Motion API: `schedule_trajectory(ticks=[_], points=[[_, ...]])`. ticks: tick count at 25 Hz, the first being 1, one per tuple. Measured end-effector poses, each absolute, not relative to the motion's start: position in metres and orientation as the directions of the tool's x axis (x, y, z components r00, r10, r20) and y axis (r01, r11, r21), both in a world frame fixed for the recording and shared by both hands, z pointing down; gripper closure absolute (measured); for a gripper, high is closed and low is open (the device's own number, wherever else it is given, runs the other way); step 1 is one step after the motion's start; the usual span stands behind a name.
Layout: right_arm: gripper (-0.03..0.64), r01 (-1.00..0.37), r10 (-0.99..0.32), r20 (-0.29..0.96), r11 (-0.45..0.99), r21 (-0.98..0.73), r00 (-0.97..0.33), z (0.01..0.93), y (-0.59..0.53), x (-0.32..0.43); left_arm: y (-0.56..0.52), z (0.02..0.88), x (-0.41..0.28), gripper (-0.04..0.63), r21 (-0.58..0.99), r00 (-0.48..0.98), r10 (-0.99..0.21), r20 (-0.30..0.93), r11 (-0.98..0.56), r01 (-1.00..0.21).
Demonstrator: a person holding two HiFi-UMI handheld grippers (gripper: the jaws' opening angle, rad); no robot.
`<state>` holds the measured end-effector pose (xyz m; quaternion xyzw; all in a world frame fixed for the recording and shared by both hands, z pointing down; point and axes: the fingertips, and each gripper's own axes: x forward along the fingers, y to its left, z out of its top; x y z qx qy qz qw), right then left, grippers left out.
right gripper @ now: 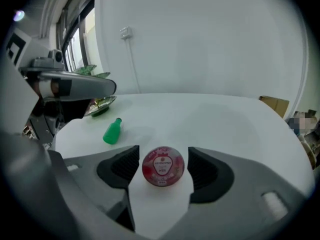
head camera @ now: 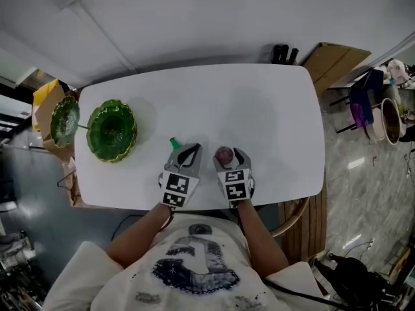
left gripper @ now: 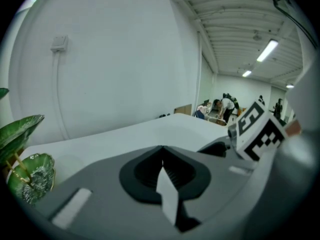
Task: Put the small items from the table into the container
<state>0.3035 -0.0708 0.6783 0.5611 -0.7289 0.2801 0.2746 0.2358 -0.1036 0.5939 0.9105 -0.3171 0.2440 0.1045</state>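
Green bowl: I read it empty | right tool: released, red tin on tabletop between its jaws, untouched | left tool: clenched, green bottle just off its tip.

A round pink-red tin is seen lying flat, printed lid up, near the front edge of the white counter, a small green bottle is laid on its side just to its left, and a glossy green scalloped bowl is set upright farther left.
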Motion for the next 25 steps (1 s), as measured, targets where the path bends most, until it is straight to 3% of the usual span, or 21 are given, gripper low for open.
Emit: schedule_trajectory(ticks=[13,25], points=[[0.290,-0.964,-0.565,0.793,0.247,-0.101,-0.228,0.711,-0.070,0.301,-0.103,0.595,0.233,0.604,0.036,0.675,-0.515,0.528,-0.781,-0.624],[0.299,-0.963,-0.573,0.786,0.249,-0.104,-0.232,0.707,-0.067,0.298,-0.111,0.585,0.213,0.604,0.032,0.661,-0.547,0.514,-0.758,-0.652]])
